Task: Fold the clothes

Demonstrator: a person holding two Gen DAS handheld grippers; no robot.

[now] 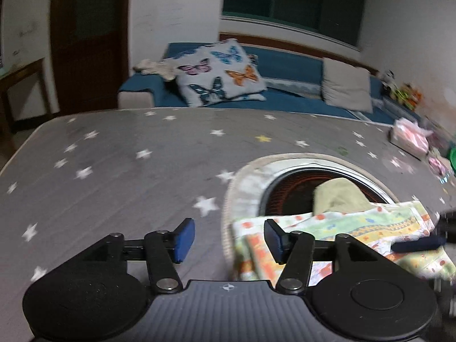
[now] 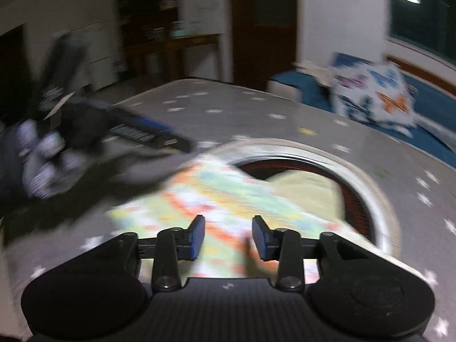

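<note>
Both claws point downward over the grey star-printed tabletop (image 1: 119, 165), left claw (image 1: 229, 240) and right claw (image 2: 228, 238) parted, gripping nothing. The folded pastel-patterned cloth (image 1: 356, 228) lies flat beneath them, overlapping a round cream-rimmed basket (image 1: 250, 182).

Your left gripper (image 1: 229, 240) points down at a slant, its blue pads (image 1: 184, 240) parted with nothing between them. Your right gripper (image 2: 228, 238) tilts likewise, jaws apart and empty. Your gloved left hand (image 2: 45, 159) blurs at far left.
</note>
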